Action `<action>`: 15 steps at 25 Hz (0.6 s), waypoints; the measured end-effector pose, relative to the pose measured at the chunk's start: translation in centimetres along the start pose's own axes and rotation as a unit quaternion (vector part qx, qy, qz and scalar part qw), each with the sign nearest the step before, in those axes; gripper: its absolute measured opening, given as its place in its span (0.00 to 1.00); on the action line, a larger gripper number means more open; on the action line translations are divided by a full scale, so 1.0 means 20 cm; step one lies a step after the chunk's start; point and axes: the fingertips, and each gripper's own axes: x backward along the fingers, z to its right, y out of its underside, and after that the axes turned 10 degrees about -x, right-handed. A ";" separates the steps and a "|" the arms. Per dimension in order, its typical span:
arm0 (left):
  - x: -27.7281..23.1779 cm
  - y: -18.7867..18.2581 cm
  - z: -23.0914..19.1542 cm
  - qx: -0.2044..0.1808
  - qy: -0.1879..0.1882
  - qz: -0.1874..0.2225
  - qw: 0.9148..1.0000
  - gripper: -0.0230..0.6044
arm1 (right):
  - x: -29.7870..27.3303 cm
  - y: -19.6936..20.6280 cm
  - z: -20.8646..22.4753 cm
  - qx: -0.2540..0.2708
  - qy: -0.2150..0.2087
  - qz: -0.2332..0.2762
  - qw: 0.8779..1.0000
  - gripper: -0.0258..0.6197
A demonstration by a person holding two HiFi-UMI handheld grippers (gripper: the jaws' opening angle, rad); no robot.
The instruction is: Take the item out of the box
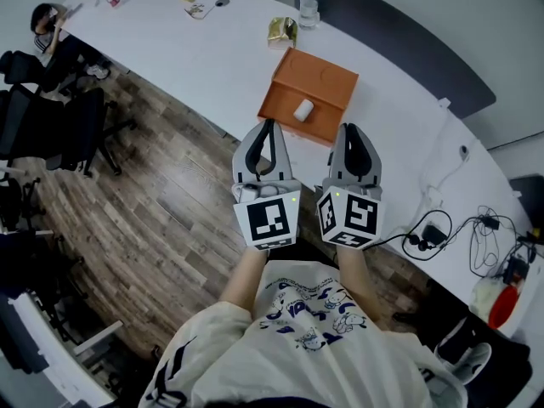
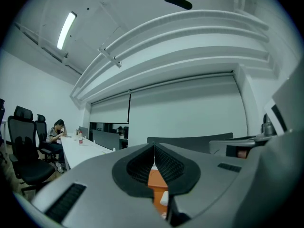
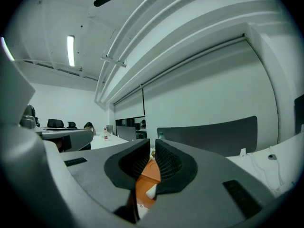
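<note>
An orange box (image 1: 316, 82) sits on the white table (image 1: 212, 58), and a small white item (image 1: 303, 110) lies at its near side. My left gripper (image 1: 269, 124) hovers just in front of the box's near left corner, jaws shut with nothing in them. To its right, my right gripper (image 1: 349, 129) is level with the box's near right corner, its jaws also together and empty. In the left gripper view the box (image 2: 156, 179) and the item (image 2: 164, 198) show below the closed tips (image 2: 153, 148). The right gripper view shows the box (image 3: 151, 172) under its tips (image 3: 152, 146).
A water bottle (image 1: 308, 7) and a gold bag (image 1: 283, 31) stand behind the box. Cables and a charger (image 1: 442, 228) lie on the table at the right. Black office chairs (image 1: 51, 117) stand on the wood floor at the left, and a person (image 1: 47, 24) sits at the far end.
</note>
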 end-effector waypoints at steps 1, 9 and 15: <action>-0.01 0.01 0.00 -0.001 0.001 -0.004 1.000 0.07 | -0.01 0.01 0.01 -0.001 0.000 -0.002 1.000 0.12; -0.12 0.10 0.00 0.001 0.006 -0.027 1.000 0.07 | -0.12 0.06 0.05 -0.009 0.007 -0.018 1.000 0.12; -0.25 0.16 0.01 0.003 0.019 -0.043 0.999 0.07 | -0.22 0.09 0.10 -0.013 0.021 -0.024 0.999 0.12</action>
